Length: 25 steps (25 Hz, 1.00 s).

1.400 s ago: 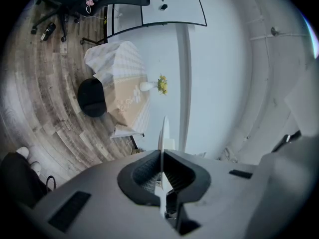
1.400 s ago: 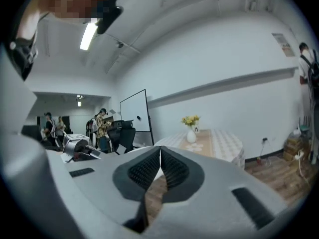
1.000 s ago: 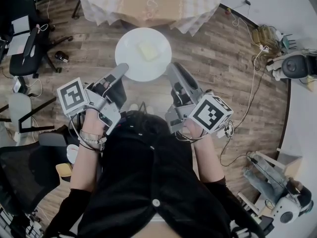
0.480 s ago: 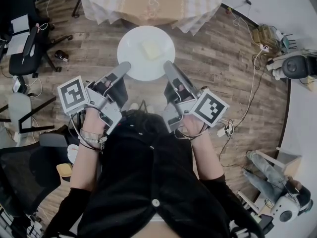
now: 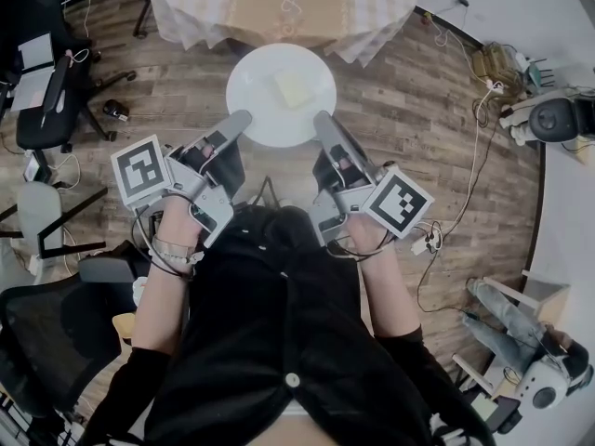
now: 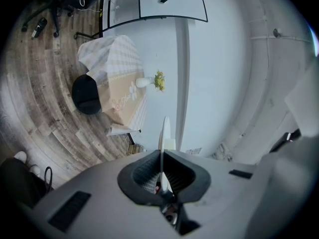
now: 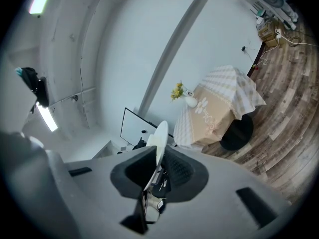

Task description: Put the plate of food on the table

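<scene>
Wood floor all round, seen from above. Going left to right: a couple of office chairs parked off to the left. Next comes the left hand-held gripper, clamped down on the left rim of the plate. Its own view shows the rim edge-on, pinched right between the pads, so that's a proper grip and not just a nudge.

The plate is white, with a pale square bit of food sitting a little past the middle. It's up in the air above the floor and looks roughly level. It's just short of the counter, the one with the checked cloth hanging over its edge. The right hand-held gripper is doing the same job on the right rim, jaws closed onto it. Over at the far right there's a mess of cables on the floor.

My read is that this is the carry step. The plate is held from both sides and is close to the counter, but it isn't over the top yet.

For the next move, both sides need to go forward together and stay level so the food doesn't slide. The plate also has to clear the cloth edge before it comes down. There's a small vase with flowers on that counter, so I'd pick a bare patch away from it, set the plate flat, and only then let go.
</scene>
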Available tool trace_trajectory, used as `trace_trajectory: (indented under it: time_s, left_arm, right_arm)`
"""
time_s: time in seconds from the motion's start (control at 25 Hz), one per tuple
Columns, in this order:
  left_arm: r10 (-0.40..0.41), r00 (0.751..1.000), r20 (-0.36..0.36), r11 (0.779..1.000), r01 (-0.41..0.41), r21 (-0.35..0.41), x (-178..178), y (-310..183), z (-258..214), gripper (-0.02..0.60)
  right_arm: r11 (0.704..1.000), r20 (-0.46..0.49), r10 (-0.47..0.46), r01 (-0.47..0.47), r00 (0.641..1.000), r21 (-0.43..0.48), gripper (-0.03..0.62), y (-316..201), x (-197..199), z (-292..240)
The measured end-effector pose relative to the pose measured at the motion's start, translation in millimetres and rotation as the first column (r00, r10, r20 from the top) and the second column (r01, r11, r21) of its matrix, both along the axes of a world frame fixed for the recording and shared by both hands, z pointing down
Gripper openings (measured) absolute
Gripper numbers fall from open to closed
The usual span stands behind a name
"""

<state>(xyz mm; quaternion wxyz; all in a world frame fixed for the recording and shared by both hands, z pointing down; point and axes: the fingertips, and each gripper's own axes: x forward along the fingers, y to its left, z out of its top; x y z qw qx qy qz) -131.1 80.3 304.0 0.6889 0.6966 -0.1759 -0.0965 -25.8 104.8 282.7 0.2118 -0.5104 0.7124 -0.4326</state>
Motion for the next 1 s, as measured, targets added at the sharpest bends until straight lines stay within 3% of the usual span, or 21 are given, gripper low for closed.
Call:
trace_trajectory:
  time_s: [0.6, 1.0]
  left_arm:
    - [0.056, 0.998, -0.009, 0.998, -0.056, 0.01, -3, 1, 2, 0.008]
    - [0.056, 0.998, -0.005, 0.998, -0.056, 0.007, 10, -10, 7, 0.008]
  right_arm:
    - [0.998, -0.016, 0.065, -0.065, 0.998, -0.007, 0.037, 7, -4, 3]
    - [0.998, -0.019, 0.055, -0.055, 0.998, -0.01, 0.037, -4, 8, 8]
